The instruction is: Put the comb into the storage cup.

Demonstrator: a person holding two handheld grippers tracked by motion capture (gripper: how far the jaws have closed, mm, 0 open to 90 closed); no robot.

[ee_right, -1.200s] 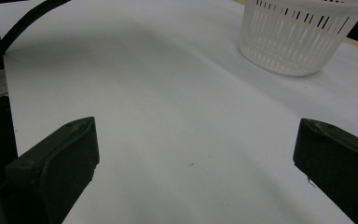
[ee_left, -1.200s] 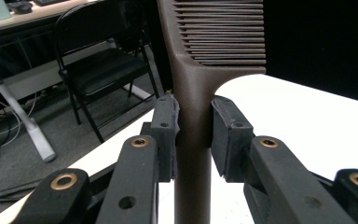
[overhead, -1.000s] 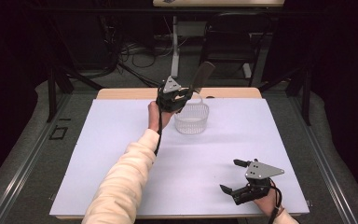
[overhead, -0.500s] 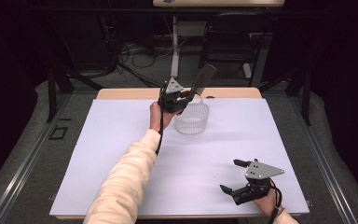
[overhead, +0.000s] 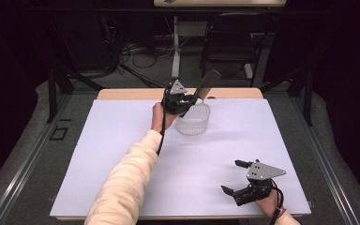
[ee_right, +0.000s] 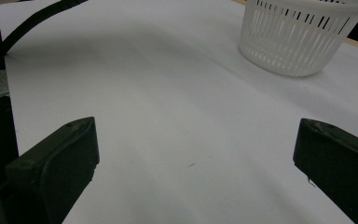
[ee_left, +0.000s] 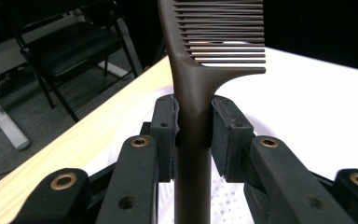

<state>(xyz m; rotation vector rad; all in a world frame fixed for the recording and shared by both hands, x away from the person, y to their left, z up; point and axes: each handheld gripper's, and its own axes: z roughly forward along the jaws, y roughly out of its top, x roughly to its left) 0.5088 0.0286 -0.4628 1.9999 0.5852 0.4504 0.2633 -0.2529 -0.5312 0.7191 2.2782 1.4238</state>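
A dark brown comb (overhead: 207, 83) (ee_left: 193, 84) is clamped by its handle in my left gripper (overhead: 183, 99) (ee_left: 193, 135), which is shut on it just above the near-left rim of a white slotted basket (overhead: 193, 119) (ee_right: 303, 35). The comb's toothed end points up and away to the right. In the left gripper view the basket's perforated floor (ee_left: 226, 200) lies below the jaws. My right gripper (overhead: 236, 178) (ee_right: 196, 154) rests low over the sheet at the front right, open, with only bare white surface between its jaws.
A white sheet (overhead: 122, 140) covers the wooden table (overhead: 122, 93), whose far edge shows as a tan strip. A black chair (overhead: 229, 33) and cables stand on the floor beyond. My left forearm in a cream sleeve (overhead: 126, 183) crosses the sheet's front middle.
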